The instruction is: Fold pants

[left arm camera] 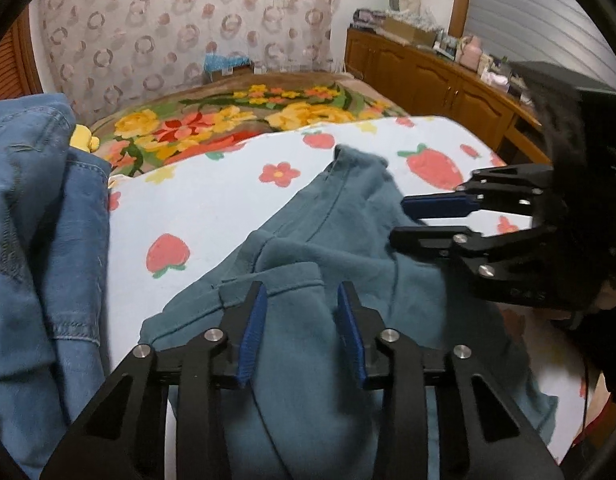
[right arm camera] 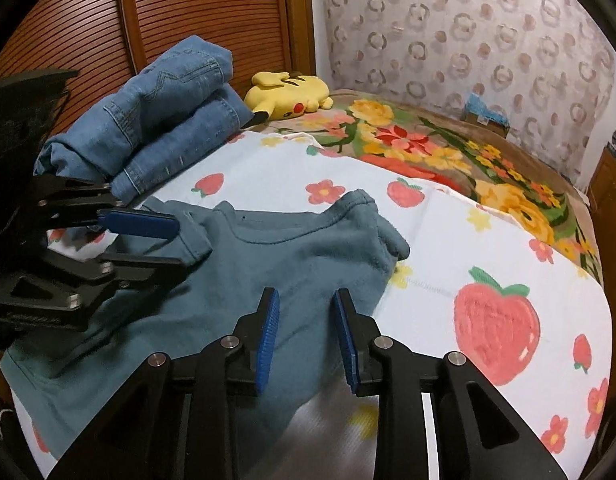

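Teal pants (left arm camera: 308, 220) (right arm camera: 288, 248) lie rumpled and partly folded on a white strawberry-print sheet (left arm camera: 212, 208) (right arm camera: 467, 240). My left gripper (left arm camera: 302, 292) hovers over the near fold of the pants with its blue pads apart and nothing pinched. In the right wrist view the left gripper (right arm camera: 180, 244) sits at the pants' left corner, a gap between its fingers. My right gripper (right arm camera: 304, 300) is open above the pants' right part. From the left wrist view the right gripper (left arm camera: 399, 220) reaches in from the right over the cloth, jaws parted.
A pile of folded blue jeans (left arm camera: 36, 220) (right arm camera: 160, 112) lies at the left of the bed, with a yellow plush toy (right arm camera: 288, 92) behind it. A floral blanket (left arm camera: 228, 120) covers the far end. A wooden cabinet (left arm camera: 427, 76) runs along the right, a louvred door (right arm camera: 188, 8) on the left.
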The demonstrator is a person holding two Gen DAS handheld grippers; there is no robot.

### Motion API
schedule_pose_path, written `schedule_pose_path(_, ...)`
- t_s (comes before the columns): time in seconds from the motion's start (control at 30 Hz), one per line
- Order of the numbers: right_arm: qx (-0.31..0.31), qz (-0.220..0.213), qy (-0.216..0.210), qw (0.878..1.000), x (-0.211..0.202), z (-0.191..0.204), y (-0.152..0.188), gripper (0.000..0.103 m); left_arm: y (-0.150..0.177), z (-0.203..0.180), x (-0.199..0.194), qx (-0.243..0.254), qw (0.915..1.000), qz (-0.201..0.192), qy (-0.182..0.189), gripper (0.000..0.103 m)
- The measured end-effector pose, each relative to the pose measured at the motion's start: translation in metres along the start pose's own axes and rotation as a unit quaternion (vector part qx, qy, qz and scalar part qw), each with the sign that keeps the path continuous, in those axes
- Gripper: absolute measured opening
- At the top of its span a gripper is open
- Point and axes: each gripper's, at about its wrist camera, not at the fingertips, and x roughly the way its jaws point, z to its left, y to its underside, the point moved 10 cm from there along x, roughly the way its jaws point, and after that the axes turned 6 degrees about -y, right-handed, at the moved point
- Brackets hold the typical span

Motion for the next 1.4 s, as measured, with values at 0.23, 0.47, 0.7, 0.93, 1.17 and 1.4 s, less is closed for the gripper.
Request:
schedule_pose_path(0.23, 0.001, -0.004, -0.01, 1.0, 0.0, -0.006, 0.004, 0.03, 0.002, -0.001, 0.006, 0.017, 0.9997, 0.01, -0.014, 0.01)
schedule_pose_path(0.47, 0.001, -0.01, -0.012, 1.0, 0.001, -0.007, 0.006, 0.03, -0.002, 0.023, -0.025, -0.014, 0.9991, -0.027, -0.029, 0.007)
schedule_pose_path(0.7, 0.003, -0.008, -0.007, 1.0, 0.003, -0.007, 0.007, 0.03, 0.002, 0.06, -0.042, -0.041, 0.9966, -0.037, -0.061, 0.007)
schedule_pose_path(0.93, 0.006, -0.007, -0.006, 1.0, 0.004, -0.008, 0.007, 0.03, -0.002, 0.067, -0.045, -0.037, 0.9944, -0.047, -0.087, 0.007)
schedule_pose_path(1.17, 0.006, -0.007, -0.006, 1.0, 0.004, -0.008, 0.007, 0.03, -0.002, 0.073, -0.044, -0.047, 0.9934, -0.048, -0.093, 0.007)
schedule_pose_path(1.4, 0.009, -0.009, -0.005, 1.0, 0.004, -0.008, 0.007, 0.03, 0.001, 0.067, -0.047, -0.049, 0.994, -0.051, -0.084, 0.02)
